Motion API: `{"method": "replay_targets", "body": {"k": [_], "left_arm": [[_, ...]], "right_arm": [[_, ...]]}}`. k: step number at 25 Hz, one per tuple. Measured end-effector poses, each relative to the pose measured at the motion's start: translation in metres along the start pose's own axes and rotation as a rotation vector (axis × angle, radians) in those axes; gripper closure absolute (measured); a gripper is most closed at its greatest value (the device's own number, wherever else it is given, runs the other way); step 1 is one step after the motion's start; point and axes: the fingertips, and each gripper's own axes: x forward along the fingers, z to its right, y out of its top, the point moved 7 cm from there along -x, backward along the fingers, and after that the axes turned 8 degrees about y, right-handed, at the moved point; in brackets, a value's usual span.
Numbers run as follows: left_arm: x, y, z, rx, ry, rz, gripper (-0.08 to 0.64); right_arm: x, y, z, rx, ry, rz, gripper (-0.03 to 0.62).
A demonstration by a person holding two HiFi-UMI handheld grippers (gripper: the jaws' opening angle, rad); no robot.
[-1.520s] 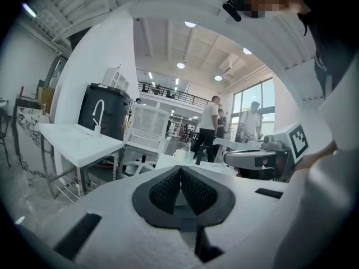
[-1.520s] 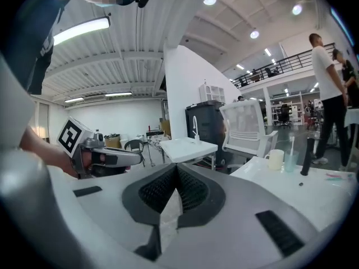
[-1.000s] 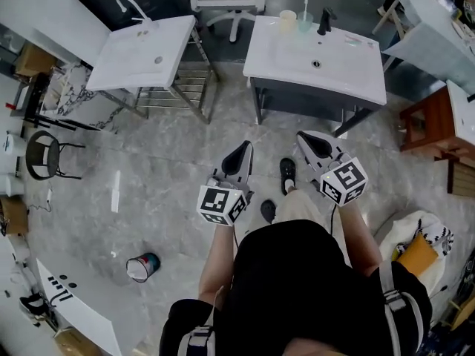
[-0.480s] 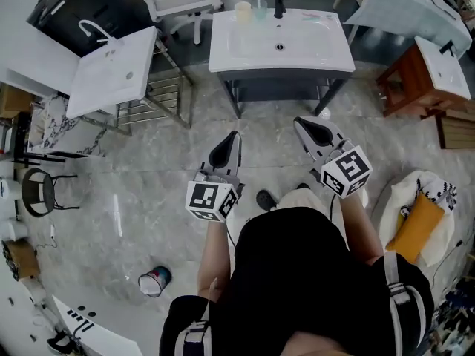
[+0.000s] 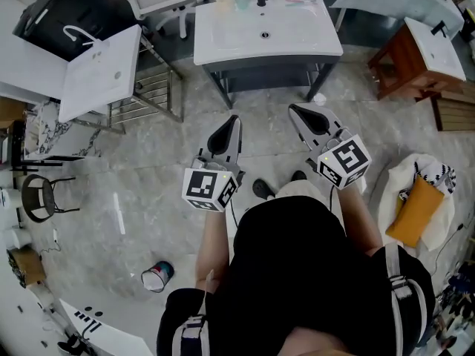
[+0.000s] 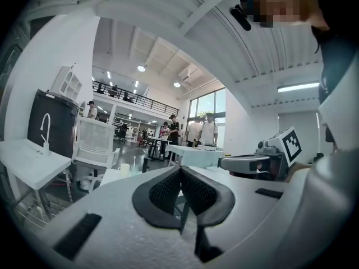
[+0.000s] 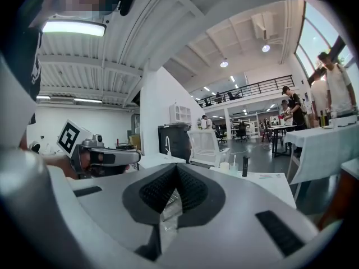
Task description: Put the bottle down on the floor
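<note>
Grey marble floor [image 5: 148, 176] lies beneath me; my left gripper [image 5: 234, 119] and right gripper [image 5: 292, 108] face a white washbasin [image 5: 304, 35], jaws closed on nothing.

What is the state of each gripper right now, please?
Left gripper: closed, holding nothing.
Right gripper: closed, holding nothing.
</note>
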Motion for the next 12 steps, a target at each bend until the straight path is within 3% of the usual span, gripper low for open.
{"method": "replay_targets", "body": {"k": [12], "left_arm": [[0.0095, 0.0004, 0.0083, 0.009, -0.024, -0.011, 0.543]], "right_arm": [[-0.0043, -0.0051, 0.0059, 0.019, -0.03, 0.006, 0.589]]}}
